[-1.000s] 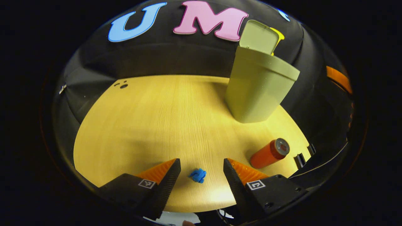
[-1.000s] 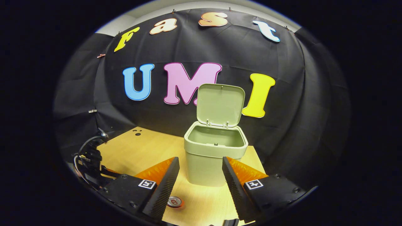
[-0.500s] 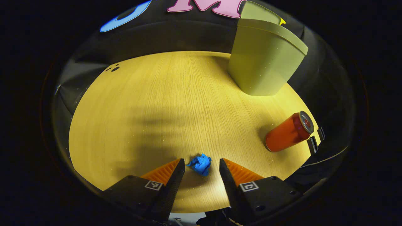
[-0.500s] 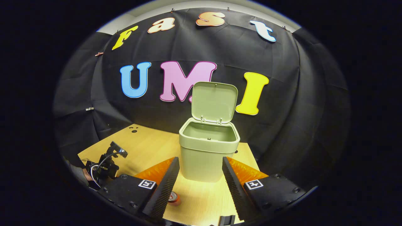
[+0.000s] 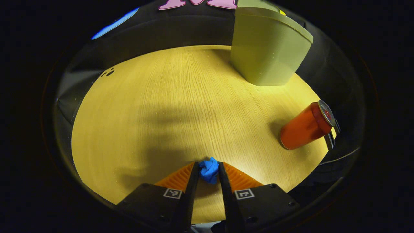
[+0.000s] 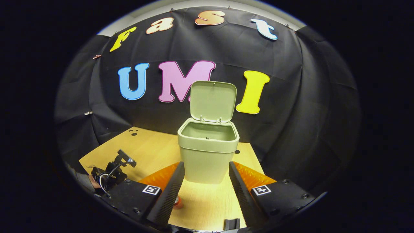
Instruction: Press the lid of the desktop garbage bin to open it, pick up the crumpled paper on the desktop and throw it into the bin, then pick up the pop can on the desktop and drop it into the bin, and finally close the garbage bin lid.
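Both fingers of my left gripper (image 5: 208,170) pinch the crumpled paper (image 5: 209,169) low at the table's (image 5: 155,106) near edge. My right gripper (image 6: 206,176) hovers level with its fingers spread, facing the open bin (image 6: 207,152); the can (image 5: 305,125) stands by the right edge.

Light wood-grain table (image 5: 155,106), brightly lit, crossed by soft shadows near its front edge. Three small dark holes (image 5: 108,72) at the table's far left corner. Black cloth wall (image 6: 291,97) behind and beside the table.
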